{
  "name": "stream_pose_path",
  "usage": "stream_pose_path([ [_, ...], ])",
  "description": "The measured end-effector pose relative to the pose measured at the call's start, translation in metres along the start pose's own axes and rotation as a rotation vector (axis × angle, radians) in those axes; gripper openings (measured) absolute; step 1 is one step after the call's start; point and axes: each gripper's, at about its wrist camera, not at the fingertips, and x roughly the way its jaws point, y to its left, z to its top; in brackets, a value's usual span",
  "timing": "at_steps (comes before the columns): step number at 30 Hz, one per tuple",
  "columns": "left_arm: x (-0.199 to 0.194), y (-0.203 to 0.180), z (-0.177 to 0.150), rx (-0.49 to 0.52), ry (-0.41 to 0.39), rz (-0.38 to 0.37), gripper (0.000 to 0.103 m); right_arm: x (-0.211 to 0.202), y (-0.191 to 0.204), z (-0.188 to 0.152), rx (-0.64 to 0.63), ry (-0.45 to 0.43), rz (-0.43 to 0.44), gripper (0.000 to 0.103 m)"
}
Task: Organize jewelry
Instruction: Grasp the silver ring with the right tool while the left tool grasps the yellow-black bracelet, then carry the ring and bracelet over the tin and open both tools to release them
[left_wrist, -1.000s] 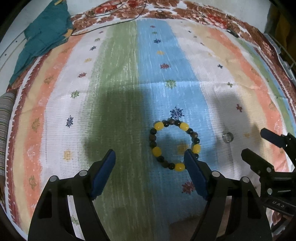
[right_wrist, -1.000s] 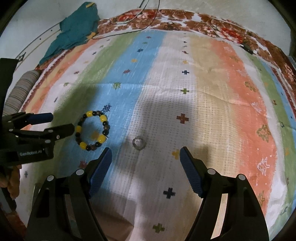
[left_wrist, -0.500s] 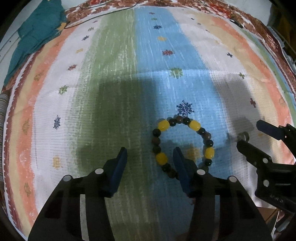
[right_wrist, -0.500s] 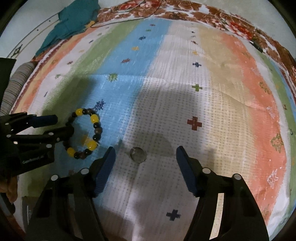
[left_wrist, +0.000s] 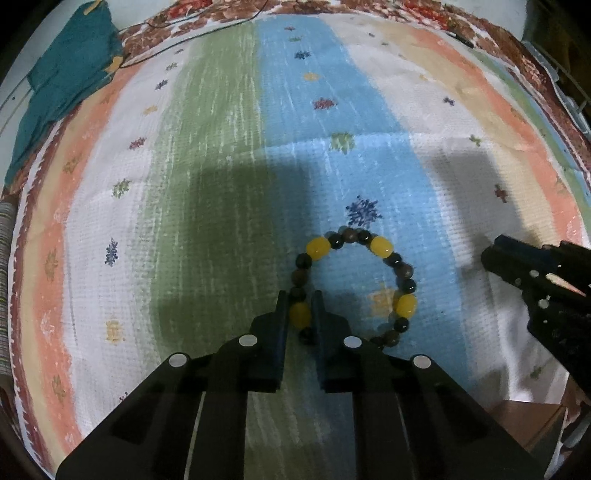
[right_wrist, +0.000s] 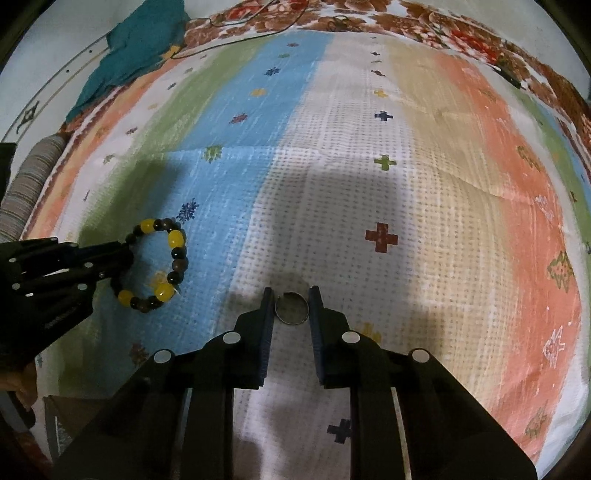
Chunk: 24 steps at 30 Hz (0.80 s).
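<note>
A bead bracelet (left_wrist: 380, 246) with yellow and dark beads lies on the blue stripe of the striped cloth. My left gripper (left_wrist: 300, 297) is shut on its near-left side, pinching a yellow bead. The bracelet also shows in the right wrist view (right_wrist: 176, 240), with the left gripper (right_wrist: 125, 253) on it. A small metal ring (right_wrist: 291, 308) lies on the white stripe. My right gripper (right_wrist: 291, 295) has closed around it, fingers at both sides of the ring. The right gripper shows at the right edge of the left wrist view (left_wrist: 495, 251).
A teal cloth (left_wrist: 62, 81) lies crumpled at the far left corner, with a thin black cable (left_wrist: 192, 33) running along the far floral border. A striped roll (right_wrist: 26, 188) sits off the cloth's left edge.
Both grippers moved down and forward and closed: the left from wide open onto the bracelet's near-left beads, the right from wide open onto the ring.
</note>
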Motion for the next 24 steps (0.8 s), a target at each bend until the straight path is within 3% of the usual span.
stream_pose_path([
  [12,-0.063,-0.013,-0.008,0.011,-0.142,-0.067,0.012,-0.038,-0.003,-0.013,0.022,-0.087,-0.059,0.019],
  [24,-0.099,-0.014,-0.015,0.001,-0.223,-0.102,0.012,-0.077,-0.004,-0.024,0.049,-0.162,-0.079,0.019],
])
